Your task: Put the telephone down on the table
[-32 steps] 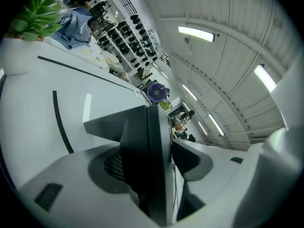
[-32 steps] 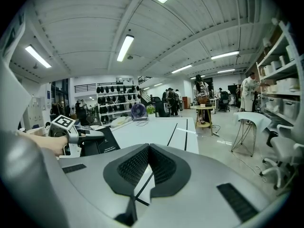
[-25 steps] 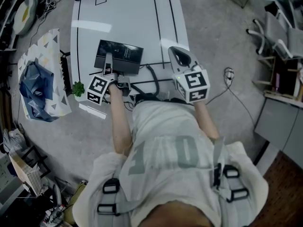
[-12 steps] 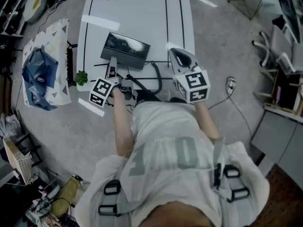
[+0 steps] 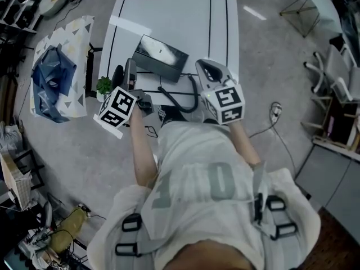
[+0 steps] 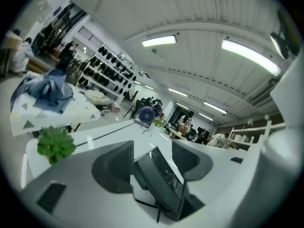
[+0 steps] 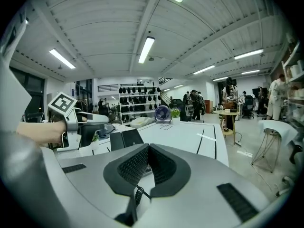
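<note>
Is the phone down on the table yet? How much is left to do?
Nearly done. The telephone already lies flat on the white table. The left gripper is open. The right gripper is shut on the coiled cord. Left to do: let the cord go, probably.

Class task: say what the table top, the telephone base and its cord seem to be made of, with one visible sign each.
Table top: probably white laminate, smooth and semi-gloss; lamp glare streaks it.
Telephone base: seemingly black plastic, glossy; its face mirrors light.
Cord: black, likely flexible plastic; it bends in a loose loop.
</note>
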A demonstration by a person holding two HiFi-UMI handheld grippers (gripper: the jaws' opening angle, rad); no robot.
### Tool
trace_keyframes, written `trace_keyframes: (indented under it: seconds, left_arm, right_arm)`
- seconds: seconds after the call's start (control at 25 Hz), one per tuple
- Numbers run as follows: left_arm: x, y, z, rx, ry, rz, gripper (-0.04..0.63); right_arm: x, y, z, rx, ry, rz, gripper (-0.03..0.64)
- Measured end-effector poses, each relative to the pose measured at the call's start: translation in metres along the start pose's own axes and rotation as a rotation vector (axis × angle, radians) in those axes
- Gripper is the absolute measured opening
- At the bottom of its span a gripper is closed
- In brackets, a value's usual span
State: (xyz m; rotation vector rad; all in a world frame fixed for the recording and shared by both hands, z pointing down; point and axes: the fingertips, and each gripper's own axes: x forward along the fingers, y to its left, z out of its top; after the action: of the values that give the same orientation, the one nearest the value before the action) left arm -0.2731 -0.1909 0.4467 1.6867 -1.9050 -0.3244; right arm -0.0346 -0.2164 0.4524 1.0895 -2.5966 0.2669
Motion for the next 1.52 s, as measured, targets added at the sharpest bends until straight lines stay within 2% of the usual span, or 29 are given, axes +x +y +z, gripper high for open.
trace_keyframes:
  seconds: [0.12, 0.2, 0.36, 0.48, 0.64, 0.76, 0.84, 1.04, 1.52]
  left_arm:
    - [0.001, -0.025, 0.024, 0.167, -0.054, -0.037, 0.25]
    - [0.004, -0.05, 0.038, 0.269, -0.094, -0.089, 0.244]
    - [0.015, -0.105, 0.057, 0.431, -0.164, -0.188, 0.203]
    - [0.013, -0.13, 0.065, 0.514, -0.222, -0.191, 0.093]
    - [-0.004, -0.142, 0.064, 0.613, -0.273, -0.133, 0.01]
    - [-0.014, -0.138, 0.057, 0.643, -0.299, -0.085, 0.008]
    - [-0.017, -0.135, 0.048, 0.65, -0.289, -0.078, 0.007]
    - [-0.017, -0.125, 0.036, 0.621, -0.26, -0.053, 0.006]
    - [-0.009, -0.128, 0.026, 0.605, -0.222, -0.095, 0.006]
  right_arm:
    - [0.004, 0.003, 0.005, -0.013, -0.006, 0.004, 0.008]
    - [0.004, 0.002, 0.013, -0.02, -0.02, 0.006, 0.008]
    - [0.003, -0.011, 0.035, -0.06, -0.056, -0.006, 0.008]
    - [0.006, -0.025, 0.047, -0.087, -0.075, -0.029, 0.008]
    - [0.005, -0.037, 0.064, -0.105, -0.113, -0.066, 0.008]
    - [0.006, -0.04, 0.063, -0.088, -0.117, -0.076, 0.008]
    - [0.006, -0.037, 0.06, -0.072, -0.115, -0.079, 0.008]
    - [0.001, -0.034, 0.055, -0.044, -0.117, -0.076, 0.008]
    - [-0.005, -0.036, 0.05, -0.042, -0.123, -0.069, 0.008]
